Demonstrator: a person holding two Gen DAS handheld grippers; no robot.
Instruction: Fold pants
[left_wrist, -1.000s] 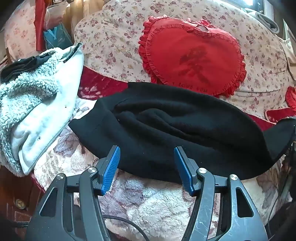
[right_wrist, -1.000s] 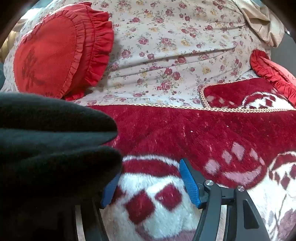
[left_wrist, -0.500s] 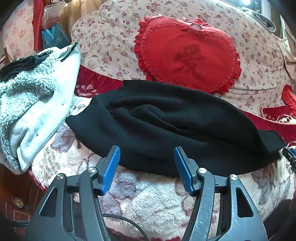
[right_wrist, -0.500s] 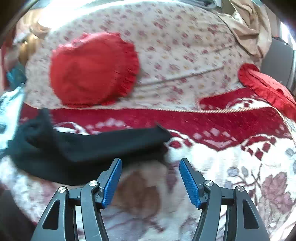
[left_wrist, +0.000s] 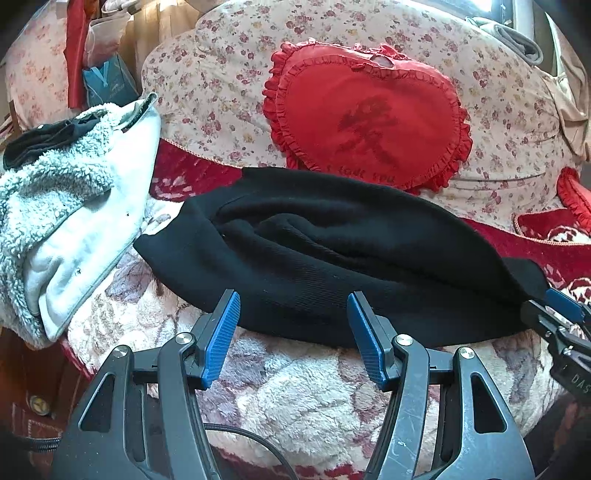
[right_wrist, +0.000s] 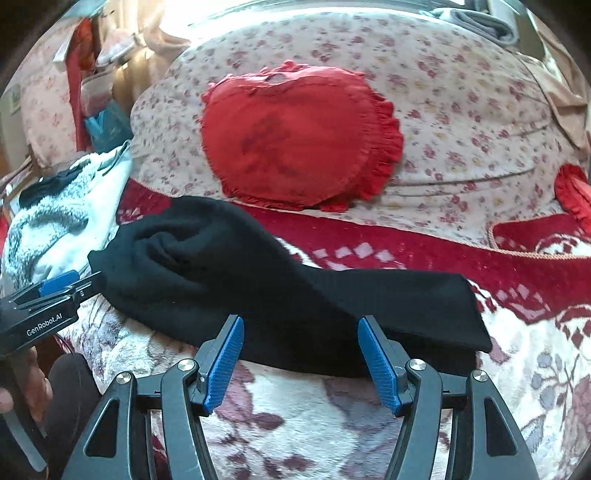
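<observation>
Black pants (left_wrist: 332, 251) lie folded in a long band across a fleecy floral blanket (left_wrist: 295, 398); in the right wrist view the pants (right_wrist: 280, 295) run from the left to a squared end at the right. My left gripper (left_wrist: 291, 332) is open and empty, just short of the pants' near edge. My right gripper (right_wrist: 299, 354) is open and empty, at the near edge of the pants. The right gripper's tip shows at the far right of the left wrist view (left_wrist: 561, 310), by the pants' right end.
A red heart-shaped cushion (left_wrist: 369, 118) leans on the floral sofa back (left_wrist: 221, 74) behind the pants. A pale fleece garment (left_wrist: 74, 206) lies at the left, close to the pants' left end. Another red cushion (right_wrist: 572, 192) is at the right.
The right gripper let go of the pants' end and drew back; the pants now lie flat on the blanket. The left gripper pulled back slightly.
</observation>
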